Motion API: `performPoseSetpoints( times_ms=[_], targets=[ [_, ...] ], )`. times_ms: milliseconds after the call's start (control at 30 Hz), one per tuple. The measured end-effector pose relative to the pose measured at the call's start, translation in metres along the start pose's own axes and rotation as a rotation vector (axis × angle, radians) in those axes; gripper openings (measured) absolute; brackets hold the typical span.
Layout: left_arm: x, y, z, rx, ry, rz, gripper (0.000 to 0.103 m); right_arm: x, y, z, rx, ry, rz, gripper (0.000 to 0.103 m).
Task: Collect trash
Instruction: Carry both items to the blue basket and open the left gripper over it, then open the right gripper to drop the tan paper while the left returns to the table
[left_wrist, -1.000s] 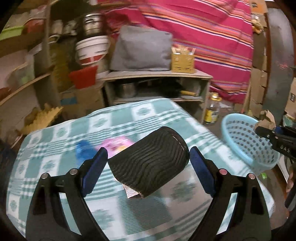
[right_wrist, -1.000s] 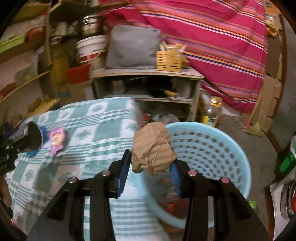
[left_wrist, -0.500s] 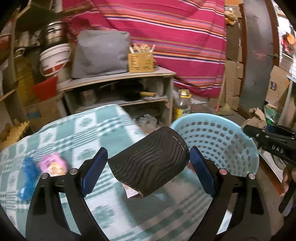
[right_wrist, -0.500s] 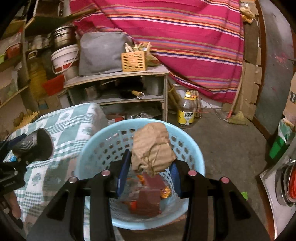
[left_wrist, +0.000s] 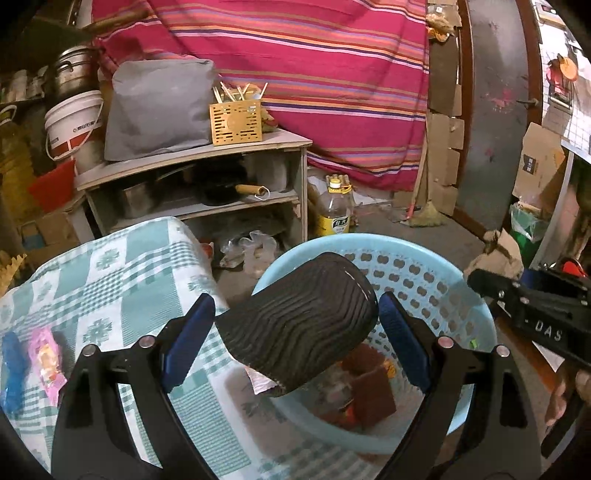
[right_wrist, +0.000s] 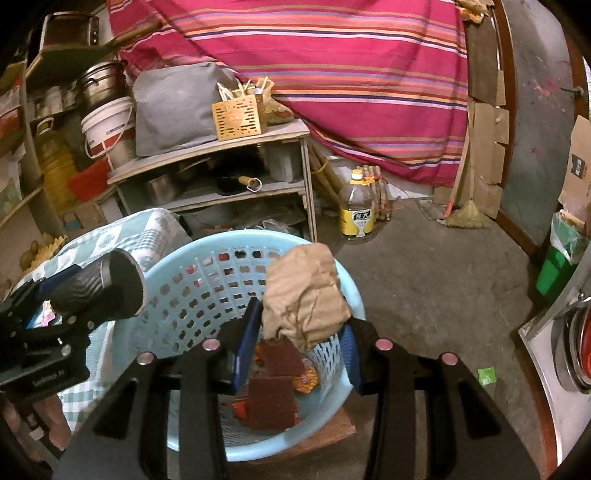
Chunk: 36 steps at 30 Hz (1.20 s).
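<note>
My left gripper (left_wrist: 297, 328) is shut on a black ribbed paper cup (left_wrist: 299, 326), held sideways above the near rim of the light blue basket (left_wrist: 436, 284). The cup also shows in the right wrist view (right_wrist: 107, 291). My right gripper (right_wrist: 297, 332) is shut on a crumpled brown paper wad (right_wrist: 304, 295), held over the basket (right_wrist: 207, 280). The wad also shows in the left wrist view (left_wrist: 498, 253). The basket holds brown pads (right_wrist: 271, 398) and wrappers. A pink wrapper (left_wrist: 48, 358) and a blue wrapper (left_wrist: 13, 369) lie on the checked tablecloth (left_wrist: 125, 280).
A wooden shelf unit (left_wrist: 207, 177) with pots, a grey bag (left_wrist: 159, 107) and a yellow holder (left_wrist: 236, 122) stands behind. An oil bottle (right_wrist: 356, 208) stands on the concrete floor. A striped red cloth (right_wrist: 332, 66) hangs at the back. A green bin (right_wrist: 561, 266) is at right.
Both grippers have swung right from the table to above the basket, each still holding its item. The basket now fills the centre of both views.
</note>
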<state>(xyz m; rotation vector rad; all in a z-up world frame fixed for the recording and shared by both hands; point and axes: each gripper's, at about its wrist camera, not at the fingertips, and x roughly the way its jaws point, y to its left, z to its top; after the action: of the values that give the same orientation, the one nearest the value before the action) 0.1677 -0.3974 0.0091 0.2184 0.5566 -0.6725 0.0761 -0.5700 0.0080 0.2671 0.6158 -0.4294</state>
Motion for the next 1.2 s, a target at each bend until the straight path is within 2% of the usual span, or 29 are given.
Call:
performPoseSetpoints(
  times_ms=[333,533,833,1067,1167,1200],
  targets=[
    [0.012,0.005,0.004,-0.026,0.026,-0.001,0.088,0.003,0.003,0.000,0.003,0.001,0.005,0.041],
    [0.005,0.014,0.007,-0.060,0.017,-0.004,0.091,0.005,0.005,-0.001,-0.006,0.006,0.004,0.041],
    [-0.008,0.042,0.005,-0.094,0.007,0.065,0.091,0.008,0.016,0.001,-0.022,0.013,0.016,0.041],
    [-0.023,0.076,-0.001,-0.114,0.013,0.149,0.093,0.012,0.032,0.002,-0.047,0.023,0.017,0.042],
    [-0.030,0.089,-0.004,-0.122,0.013,0.180,0.093,0.015,0.040,0.002,-0.058,0.032,0.019,0.046],
    [-0.034,0.095,-0.005,-0.124,0.012,0.190,0.093,0.015,0.042,0.001,-0.058,0.035,0.016,0.055]
  ],
)
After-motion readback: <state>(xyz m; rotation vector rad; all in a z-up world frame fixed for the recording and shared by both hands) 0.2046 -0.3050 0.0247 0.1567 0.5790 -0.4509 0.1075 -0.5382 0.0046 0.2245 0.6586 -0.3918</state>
